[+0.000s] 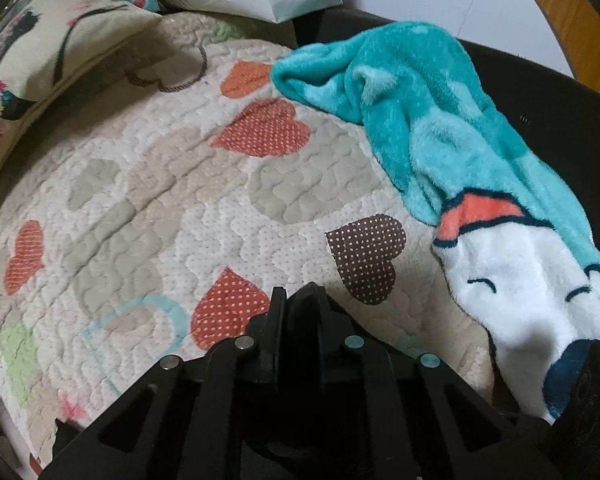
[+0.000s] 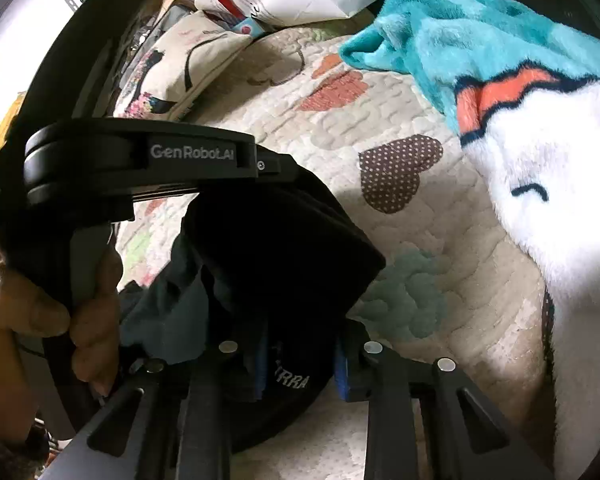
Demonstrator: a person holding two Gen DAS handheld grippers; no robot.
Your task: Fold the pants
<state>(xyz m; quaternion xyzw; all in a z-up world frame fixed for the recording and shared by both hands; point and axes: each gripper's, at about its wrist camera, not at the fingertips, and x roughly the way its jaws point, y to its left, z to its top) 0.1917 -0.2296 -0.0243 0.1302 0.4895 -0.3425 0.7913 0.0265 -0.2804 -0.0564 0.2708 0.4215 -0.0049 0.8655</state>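
Black pants (image 2: 284,264): "RRA" legible; left gripper (image 2: 140,160): "GenRobot.AI"

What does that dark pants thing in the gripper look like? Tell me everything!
The pants are black, soft cloth, bunched into a loose, crumpled lump rather than folded. Pale stitched letters, partly hidden, show near the bottom. The right gripper is shut on them, blue pads pressing either side, and they hang above the heart-patterned quilt. The left gripper reaches in from the left beside the top of the bunch; whether it pinches the cloth cannot be told here.
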